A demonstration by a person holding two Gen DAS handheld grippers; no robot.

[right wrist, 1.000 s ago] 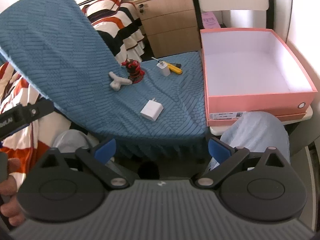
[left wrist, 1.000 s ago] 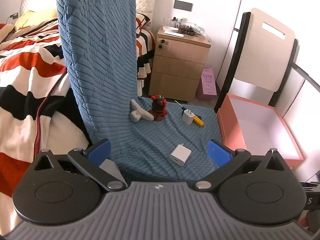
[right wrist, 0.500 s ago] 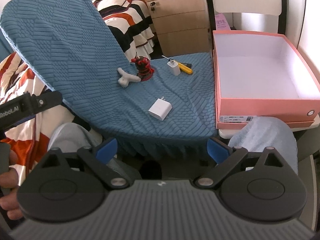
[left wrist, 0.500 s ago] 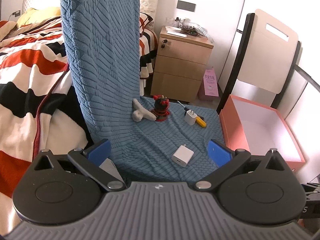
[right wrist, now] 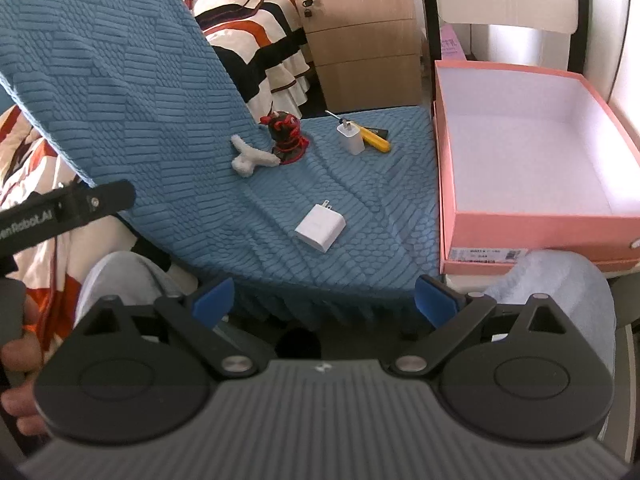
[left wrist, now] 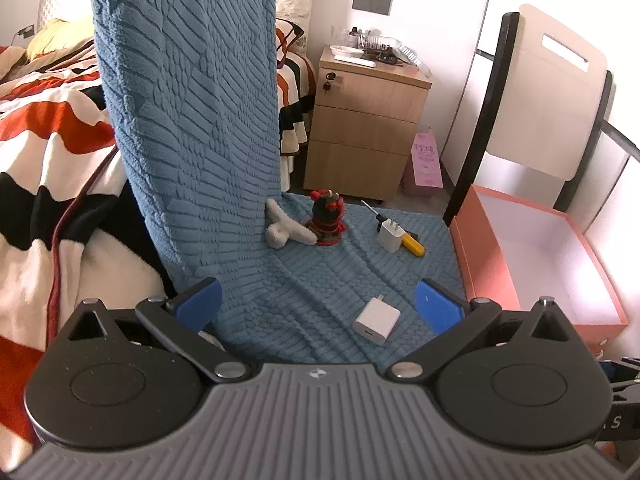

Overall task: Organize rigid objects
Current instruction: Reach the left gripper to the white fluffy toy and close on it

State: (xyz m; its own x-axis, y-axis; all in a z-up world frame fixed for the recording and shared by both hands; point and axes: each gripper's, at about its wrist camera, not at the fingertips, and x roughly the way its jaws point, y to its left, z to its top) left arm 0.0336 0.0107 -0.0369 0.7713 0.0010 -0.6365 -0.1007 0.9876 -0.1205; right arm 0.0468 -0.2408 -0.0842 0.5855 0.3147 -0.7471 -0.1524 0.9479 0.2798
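On blue cloth (right wrist: 360, 184): two chargers (right wrist: 320, 227).

White lettering on the black handle (right wrist: 68, 210) of the other gripper, out to the left of the right jaws and beyond them, reads "enRobot.AI", with the start cut off at the frame edge. On the black part (left wrist: 618, 420) poking in at the right edge, right of the left jaws, there's a lone white "S". The pink box (right wrist: 540, 236) ahead and right of the right jaws carries a white label (right wrist: 486, 255), its print too small to read. The pink sign (left wrist: 426, 160) far ahead of the left jaws has characters, not legible
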